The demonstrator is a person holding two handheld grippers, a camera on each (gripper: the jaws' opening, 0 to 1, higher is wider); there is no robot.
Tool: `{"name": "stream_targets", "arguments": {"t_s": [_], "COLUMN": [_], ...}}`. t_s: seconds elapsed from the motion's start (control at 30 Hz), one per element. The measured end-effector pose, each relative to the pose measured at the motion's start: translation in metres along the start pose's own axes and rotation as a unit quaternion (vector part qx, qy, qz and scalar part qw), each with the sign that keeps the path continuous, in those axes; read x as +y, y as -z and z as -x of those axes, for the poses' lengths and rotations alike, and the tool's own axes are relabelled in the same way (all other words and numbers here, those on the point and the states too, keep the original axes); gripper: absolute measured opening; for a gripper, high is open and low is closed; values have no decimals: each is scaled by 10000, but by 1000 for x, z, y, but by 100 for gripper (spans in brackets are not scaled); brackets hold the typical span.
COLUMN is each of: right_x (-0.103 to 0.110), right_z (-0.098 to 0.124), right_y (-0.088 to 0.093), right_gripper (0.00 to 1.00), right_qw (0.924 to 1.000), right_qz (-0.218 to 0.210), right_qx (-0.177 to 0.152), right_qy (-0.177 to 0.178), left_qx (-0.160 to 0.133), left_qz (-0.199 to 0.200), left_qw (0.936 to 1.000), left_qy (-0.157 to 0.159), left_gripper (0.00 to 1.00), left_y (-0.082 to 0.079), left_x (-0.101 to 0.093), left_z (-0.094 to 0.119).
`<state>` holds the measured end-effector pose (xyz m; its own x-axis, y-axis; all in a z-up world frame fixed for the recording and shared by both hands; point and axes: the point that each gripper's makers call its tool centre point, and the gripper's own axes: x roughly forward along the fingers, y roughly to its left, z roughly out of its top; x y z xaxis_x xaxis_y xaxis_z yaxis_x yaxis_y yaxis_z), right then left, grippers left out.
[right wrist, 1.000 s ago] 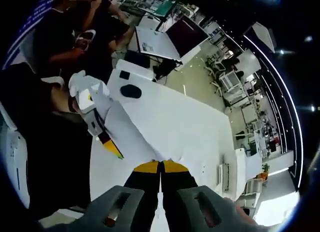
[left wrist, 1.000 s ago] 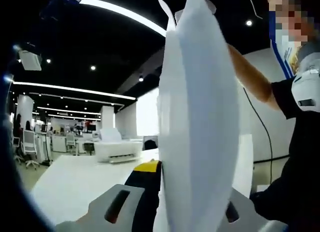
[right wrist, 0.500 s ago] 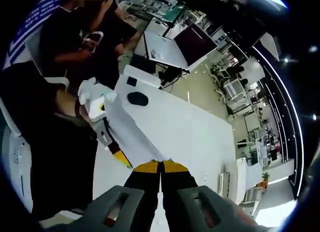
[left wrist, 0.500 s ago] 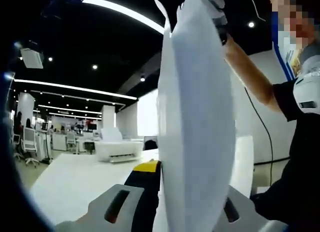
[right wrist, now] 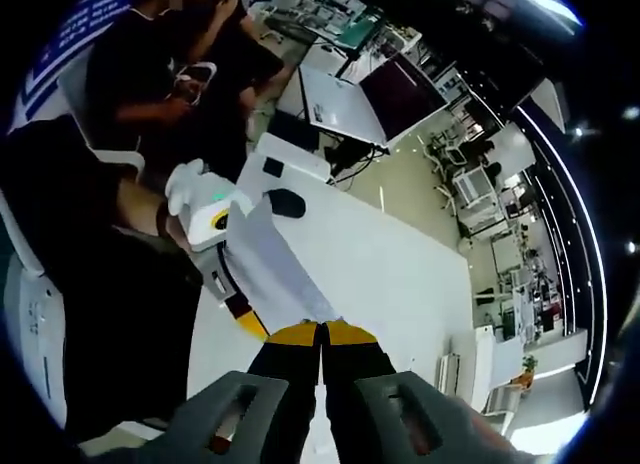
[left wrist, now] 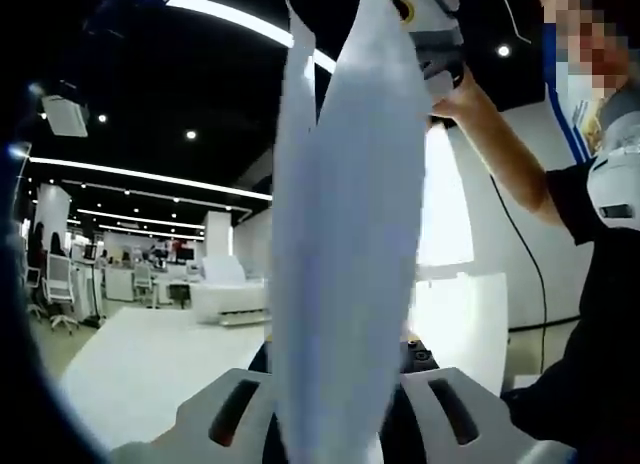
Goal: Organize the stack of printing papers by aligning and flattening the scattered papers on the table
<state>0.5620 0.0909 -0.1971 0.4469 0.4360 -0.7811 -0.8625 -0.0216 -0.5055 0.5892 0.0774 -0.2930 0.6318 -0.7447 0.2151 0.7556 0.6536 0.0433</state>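
A few white printing papers stand upright in the air in front of the left gripper view, their top edges fanned apart. My left gripper holds their lower end, with its fingers mostly hidden behind the sheets. The right gripper pinches their top end, a bare forearm behind it. In the right gripper view the papers run as a band from my shut right gripper up to the left gripper, above the white table.
A white printer sits on the table, and a white panel stands at its right. A black mouse lies near the far edge. Monitors and seated people are beyond. A person in dark clothes is close by.
The sheets have bowed and swung left across the left gripper view, and their top edges have fanned apart. The right gripper has come closer above them. Both grips look unchanged.
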Motion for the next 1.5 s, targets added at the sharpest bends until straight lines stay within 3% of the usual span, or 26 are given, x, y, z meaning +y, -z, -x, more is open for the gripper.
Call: {"name": "stream_targets", "arguments": {"t_s": [1.03,1.5], "right_x": [3,5], "right_z": [-12,-14], "right_y": [-5,-6], "right_gripper": [0,0], "right_qw": [9996,9993], "right_qz": [284,370], "right_qx": [20,25], "right_qy": [-3,25], "left_qx": [23,42], "left_qz": [-58,-160], "left_qw": [9999,9998], "left_qy": [79,80], "left_gripper": [19,8], "left_y": [-1,-1], "left_x": [-3,-4], "left_z": [0,1]}}
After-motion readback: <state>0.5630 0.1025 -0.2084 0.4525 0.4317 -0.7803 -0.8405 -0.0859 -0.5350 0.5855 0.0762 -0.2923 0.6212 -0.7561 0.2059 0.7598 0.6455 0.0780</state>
